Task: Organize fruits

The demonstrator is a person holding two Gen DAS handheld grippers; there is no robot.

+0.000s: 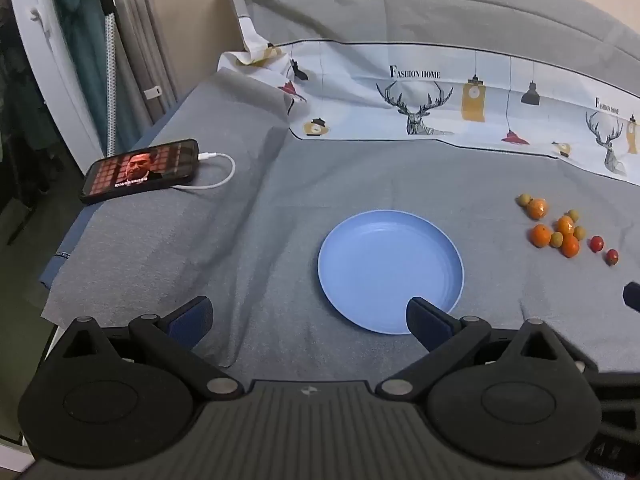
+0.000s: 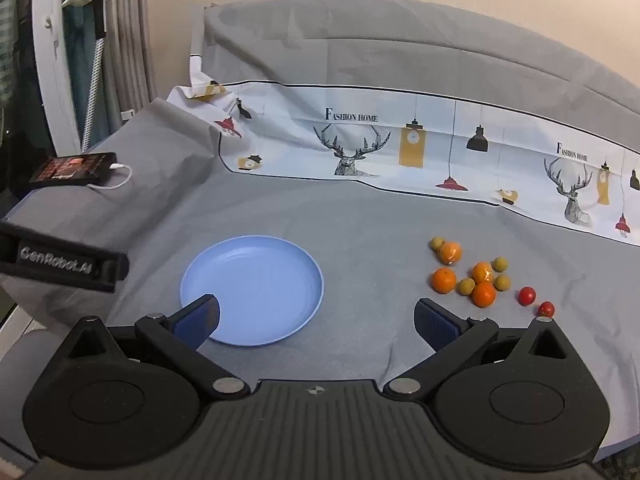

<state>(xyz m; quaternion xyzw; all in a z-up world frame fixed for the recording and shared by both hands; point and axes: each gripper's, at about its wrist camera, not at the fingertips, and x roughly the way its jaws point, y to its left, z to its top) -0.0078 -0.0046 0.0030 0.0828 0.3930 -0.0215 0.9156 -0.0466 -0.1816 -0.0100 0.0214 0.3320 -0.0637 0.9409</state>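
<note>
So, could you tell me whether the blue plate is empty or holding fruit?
Empty: the blue plate shows bare; the fruits lie on the cloth beside it.

Blue plate (image 2: pixel 256 276) on grey bedsheet (image 2: pixel 360 220); orange tangerines (image 2: pixel 444 280), red cherry tomatoes (image 2: pixel 527 295), white cloth (image 2: pixel 440 144) (deer and lamp print).

Both fisheye views look forward and down over their own claw, the left claw (image 1: pixel 308 312) from the left and the right claw (image 2: pixel 316 318) further right, each near the grey bed cover (image 1: pixel 248 240) and sharing the blue plate (image 1: pixel 360 232) and fruits (image 2: pixel 476 276).
</note>
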